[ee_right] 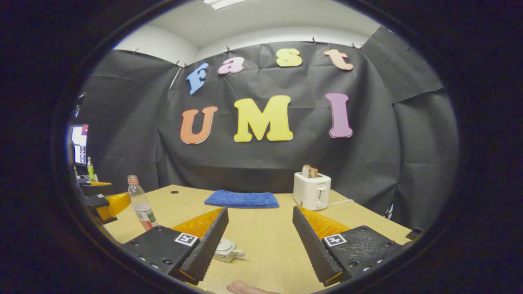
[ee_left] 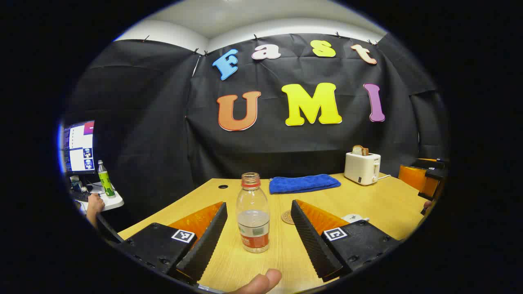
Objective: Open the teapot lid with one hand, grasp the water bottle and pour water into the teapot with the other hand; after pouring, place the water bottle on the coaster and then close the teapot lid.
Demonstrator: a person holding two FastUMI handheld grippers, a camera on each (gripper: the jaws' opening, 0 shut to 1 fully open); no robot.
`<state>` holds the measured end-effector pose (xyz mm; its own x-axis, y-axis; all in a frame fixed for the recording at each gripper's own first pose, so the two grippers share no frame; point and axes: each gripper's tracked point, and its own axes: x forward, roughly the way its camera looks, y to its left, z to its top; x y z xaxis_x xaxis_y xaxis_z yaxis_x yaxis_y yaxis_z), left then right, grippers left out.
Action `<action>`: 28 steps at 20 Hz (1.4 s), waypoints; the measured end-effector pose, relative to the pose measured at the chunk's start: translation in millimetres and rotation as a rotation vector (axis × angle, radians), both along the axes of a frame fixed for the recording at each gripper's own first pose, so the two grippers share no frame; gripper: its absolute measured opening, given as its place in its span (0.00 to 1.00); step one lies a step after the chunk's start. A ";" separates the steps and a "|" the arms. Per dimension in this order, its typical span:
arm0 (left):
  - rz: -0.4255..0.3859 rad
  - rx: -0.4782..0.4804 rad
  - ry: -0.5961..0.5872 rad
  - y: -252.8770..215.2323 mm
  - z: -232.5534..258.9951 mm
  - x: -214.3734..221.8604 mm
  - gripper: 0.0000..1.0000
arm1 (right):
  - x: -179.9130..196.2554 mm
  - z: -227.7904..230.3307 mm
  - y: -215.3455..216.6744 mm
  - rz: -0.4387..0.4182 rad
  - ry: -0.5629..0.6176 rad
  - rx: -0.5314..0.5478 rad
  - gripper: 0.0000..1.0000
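**Both grippers wide open over the worktop, bottle and teapot untouched**

In the left gripper view: left gripper with jaws spread wide, holding nothing; water bottle upright on the wooden worktop between the two fingers, touching neither; cap off, water low in the bottle; round coaster flat on the worktop just behind and right of the bottle; part of the white teapot peeking past the right-hand finger; blue cloth folded farther back; white toaster with bread in its slot near the wall.

In the right gripper view: right gripper likewise wide open and empty; teapot with lid on, low on the worktop, partly hidden behind the left-hand finger; bottle standing far left beside the other gripper; cloth and toaster beyond.
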<state>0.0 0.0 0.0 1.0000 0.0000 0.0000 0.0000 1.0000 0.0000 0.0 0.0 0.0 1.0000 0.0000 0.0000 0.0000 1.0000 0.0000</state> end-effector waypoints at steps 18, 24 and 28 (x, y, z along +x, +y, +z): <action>-0.013 0.008 -0.016 3.9 3.3 -2.3 0.98 | 3.0 -22.9 19.0 0.044 0.028 -0.026 0.95; -0.019 0.020 -0.011 11.4 -1.4 2.5 0.98 | 37.1 -47.1 43.2 0.086 0.063 -0.023 0.98; -0.016 0.006 0.007 19.5 -8.7 8.4 0.98 | 62.1 -82.1 59.6 0.097 0.124 -0.026 0.96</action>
<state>8.4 19.5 -8.7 0.9998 -0.0159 -0.0073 0.0160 0.9999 0.0058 62.1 59.6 -82.1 0.9876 0.0953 -0.1247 -0.0986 0.9949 -0.0201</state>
